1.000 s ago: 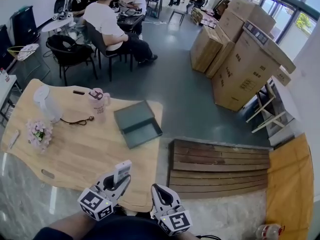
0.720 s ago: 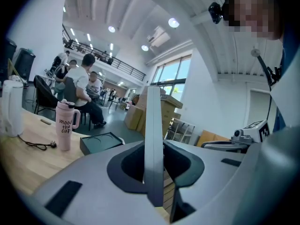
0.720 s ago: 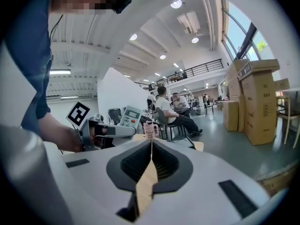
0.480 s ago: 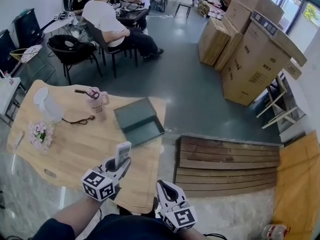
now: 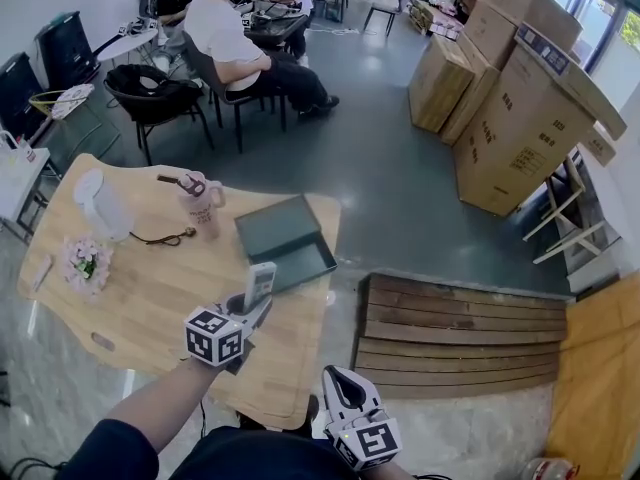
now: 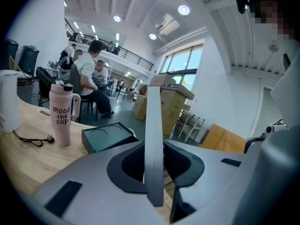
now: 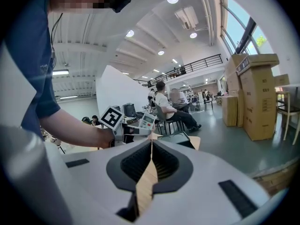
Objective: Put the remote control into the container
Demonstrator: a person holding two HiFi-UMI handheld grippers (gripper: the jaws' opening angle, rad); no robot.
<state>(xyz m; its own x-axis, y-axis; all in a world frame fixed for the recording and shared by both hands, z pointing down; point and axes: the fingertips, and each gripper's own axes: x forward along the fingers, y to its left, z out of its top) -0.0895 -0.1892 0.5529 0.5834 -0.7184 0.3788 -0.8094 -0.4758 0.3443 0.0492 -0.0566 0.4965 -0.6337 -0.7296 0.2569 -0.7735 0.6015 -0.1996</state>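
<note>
My left gripper (image 5: pixel 250 310) is shut on a white remote control (image 5: pixel 260 283), which stands upright from the jaws above the wooden table (image 5: pixel 150 308). In the left gripper view the remote control (image 6: pixel 153 144) shows edge-on, clamped in the left gripper (image 6: pixel 153 175). The dark green open container (image 5: pixel 285 243) lies just beyond it near the table's far right edge, and the container (image 6: pixel 108 136) is also ahead on the left. My right gripper (image 5: pixel 337 386) hangs low off the table's near edge, shut with nothing in it. The right gripper (image 7: pixel 150 146) looks toward the remote control (image 7: pixel 148 122).
A pink tumbler (image 5: pixel 200 203), a white kettle (image 5: pixel 98 203), a black cord (image 5: pixel 160 238) and a small flower bunch (image 5: pixel 84 264) sit on the table's left half. A slatted wooden platform (image 5: pixel 460 333) lies to the right, cardboard boxes (image 5: pixel 520 98) behind it. People sit at the back (image 5: pixel 235 38).
My left gripper has carried the remote control forward over the table, closer to the container. The right gripper has stayed low by the near edge.
</note>
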